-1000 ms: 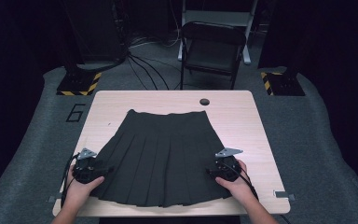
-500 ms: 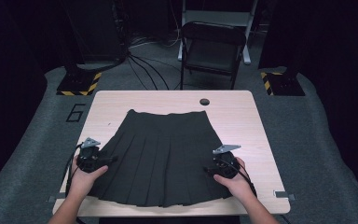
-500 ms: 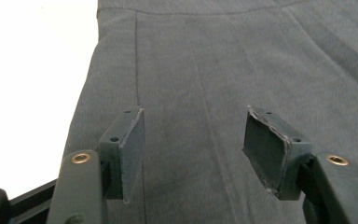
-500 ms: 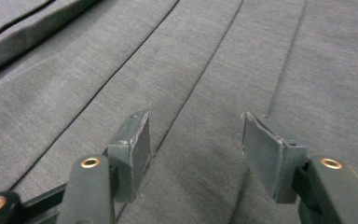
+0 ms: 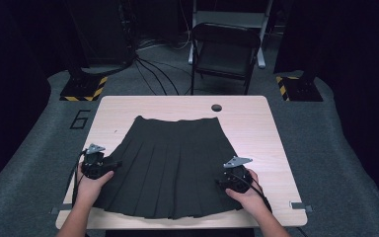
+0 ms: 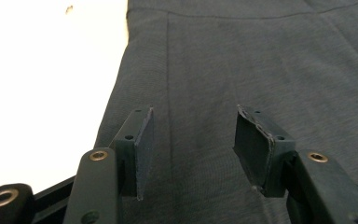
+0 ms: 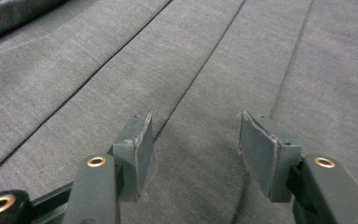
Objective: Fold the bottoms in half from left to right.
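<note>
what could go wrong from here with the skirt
1. The left gripper, its jaws just closing with a gap between them, sits right at the skirt side edge; it may pinch only a sliver and slip off.
2. The right gripper is over the pleats, also closing; it may catch just the top pleat, so the cloth bunches.
3. The hem lies near the table front edge, so a pull could drag it off.

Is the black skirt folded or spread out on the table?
Spread out: the skirt lies flat, waistband far, hem near, pleats fanned across the table.

Pleated skirt [image 5: 170, 168] on table [image 5: 256, 123]
</note>
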The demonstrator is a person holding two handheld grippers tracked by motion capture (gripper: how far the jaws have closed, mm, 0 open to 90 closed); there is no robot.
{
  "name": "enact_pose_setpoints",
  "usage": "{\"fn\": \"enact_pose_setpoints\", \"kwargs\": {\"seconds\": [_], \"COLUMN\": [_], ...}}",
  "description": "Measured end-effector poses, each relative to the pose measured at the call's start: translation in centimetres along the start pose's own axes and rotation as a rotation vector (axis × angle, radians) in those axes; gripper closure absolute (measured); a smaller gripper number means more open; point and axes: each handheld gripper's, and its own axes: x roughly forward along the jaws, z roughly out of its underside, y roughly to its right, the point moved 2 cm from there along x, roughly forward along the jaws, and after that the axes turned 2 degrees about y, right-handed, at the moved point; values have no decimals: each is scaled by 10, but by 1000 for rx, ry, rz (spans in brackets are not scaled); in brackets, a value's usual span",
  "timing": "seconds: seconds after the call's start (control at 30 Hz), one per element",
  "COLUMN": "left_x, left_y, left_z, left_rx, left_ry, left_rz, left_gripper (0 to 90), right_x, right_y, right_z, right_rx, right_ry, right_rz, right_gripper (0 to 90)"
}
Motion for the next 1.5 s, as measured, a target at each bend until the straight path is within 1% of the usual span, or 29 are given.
{"fn": "enact_pose_setpoints", "kwargs": {"seconds": [0.03, 0.07, 0.1, 0.13, 0.2, 0.23, 0.27, 0.3, 0.37, 0.4, 0.43, 0.47, 0.5, 0.63, 0.67, 0.7, 0.77, 0.93, 1.0, 1.07, 1.1, 1.13, 1.17, 1.2, 1.23, 1.27, 1.4, 1.47, 1.5], "left_x": [0, 1, 1, 0, 0, -1, -2, -2, -4, -3, -3, -2, 0, 7, 9, 9, 11, 14, 15, 16, 18, 19, 20, 20, 21, 21, 22, 24, 25], "left_y": [-1, -2, -3, -5, -9, -10, -12, -14, -19, -20, -21, -24, -25, -31, -32, -33, -32, -33, -32, -32, -32, -31, -31, -31, -30, -30, -32, -32, -33], "left_z": [1, 2, 3, 4, 5, 6, 6, 6, 7, 7, 8, 9, 10, 13, 14, 15, 16, 17, 17, 17, 17, 17, 18, 17, 17, 17, 16, 13, 10], "left_rx": [4, 8, 3, -1, 7, 10, 5, -1, -4, -5, -8, -9, -20, -62, -64, -51, -65, -51, -53, -43, -39, -39, -34, -32, -33, -32, -52, -61, -57], "left_ry": [5, 15, 16, 6, 2, -5, 4, 13, 1, 15, 19, 3, 10, -6, -2, -20, -10, 5, 0, -9, -2, -10, -7, -24, -10, -11, -13, -27, -37], "left_rz": [-9, -13, -15, -13, -32, -41, -50, -60, -62, -66, -69, -63, -61, -49, -53, -47, -45, -57, -56, -58, -61, -54, -63, -59, -64, -64, -61, -55, -51], "left_gripper": [472, 472, 472, 473, 474, 474, 474, 473, 470, 470, 469, 469, 469, 469, 469, 469, 471, 484, 495, 496, 496, 497, 500, 502, 505, 505, 502, 501, 503], "right_x": [0, 2, 2, 2, 2, 2, 2, 2, 3, 4, 4, 4, 4, 5, 5, 6, 5, 6, 7, 7, 7, 7, 7, 7, 7, 7, 6, 6, 6], "right_y": [1, 1, 1, 1, 2, 3, 4, 4, 8, 8, 9, 10, 11, 12, 13, 13, 14, 14, 13, 12, 12, 12, 12, 12, 12, 12, 12, 13, 12], "right_z": [1, 2, 2, 2, 3, 4, 4, 5, 6, 7, 7, 8, 8, 9, 9, 9, 9, 10, 10, 9, 9, 9, 9, 9, 9, 9, 9, 9, 9], "right_rx": [-14, -13, -11, -3, -15, -5, -6, 15, -11, 4, 3, -1, 6, 20, 13, 35, 30, 37, 35, 45, 45, 44, 45, 43, 43, 43, 37, 31, 42], "right_ry": [-3, 11, 5, 4, 2, 6, 7, 2, 6, 9, 5, 8, -7, -2, -6, 1, -1, -3, -3, -1, -1, -1, 1, 0, 1, 1, -6, 3, 6], "right_rz": [-9, -3, -6, -3, 7, 11, 15, 13, 7, 7, 8, 8, 8, 11, 7, 3, -3, -3, -4, -4, -4, -6, -5, -6, -6, -6, -8, -9, -8], "right_gripper": [440, 439, 438, 438, 438, 436, 435, 434, 431, 430, 429, 428, 427, 423, 422, 419, 416, 411, 409, 407, 407, 407, 407, 406, 406, 406, 405, 405, 405]}}
